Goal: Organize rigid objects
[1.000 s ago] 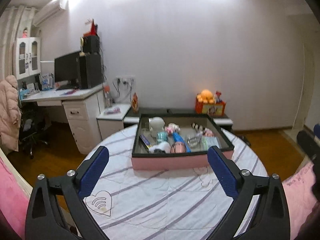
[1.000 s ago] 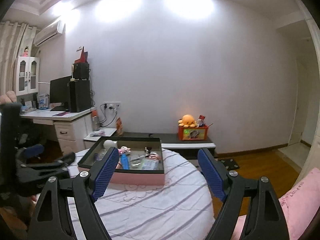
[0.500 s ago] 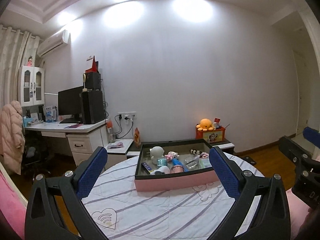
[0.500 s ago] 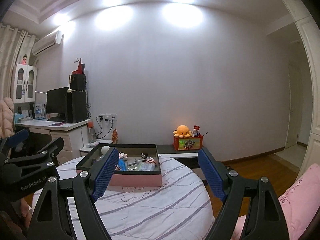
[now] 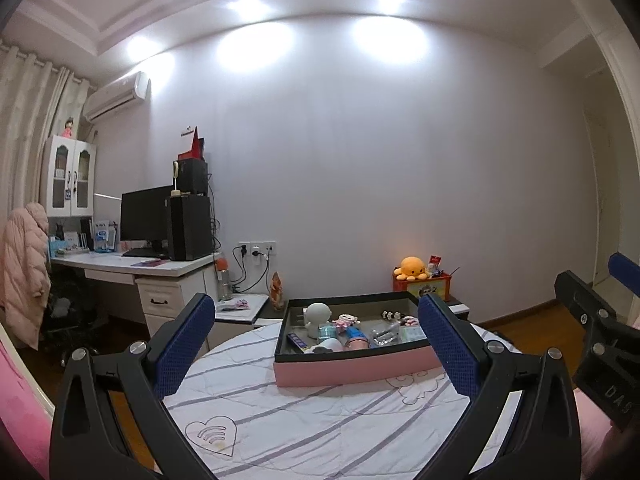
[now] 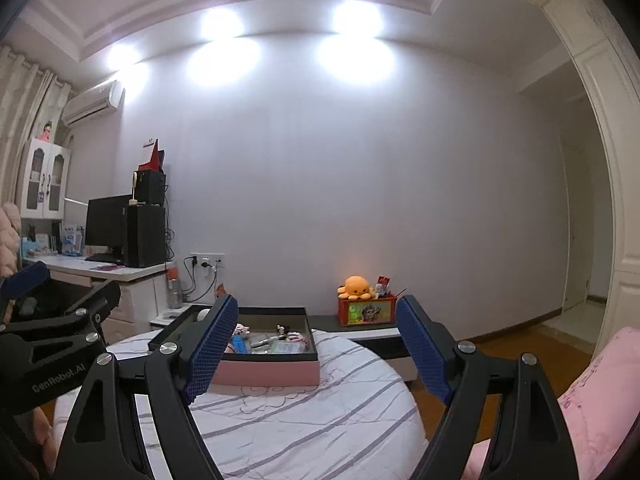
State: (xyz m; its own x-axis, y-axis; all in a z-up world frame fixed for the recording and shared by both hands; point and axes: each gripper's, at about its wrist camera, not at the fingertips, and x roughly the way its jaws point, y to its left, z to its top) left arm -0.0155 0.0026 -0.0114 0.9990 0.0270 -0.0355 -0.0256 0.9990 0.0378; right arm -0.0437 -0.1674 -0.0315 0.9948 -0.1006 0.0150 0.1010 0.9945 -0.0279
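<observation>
Left wrist view — pink tray [image 5: 352, 372] lies beyond the left hand-held gripper [image 5: 320, 344].

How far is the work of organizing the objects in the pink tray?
Nothing looks done: the small objects lie mixed inside the pink tray on the round table. Both the left gripper and right gripper are open and empty. All sorting is left.

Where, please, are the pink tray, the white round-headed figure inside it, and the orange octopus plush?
pink tray [image 5: 352, 370]: left wrist view, front pink wall.
white round-headed figure [image 5: 317, 313]: left wrist view, its head.
orange octopus plush [image 6: 356, 285]: right wrist view, its body.
</observation>
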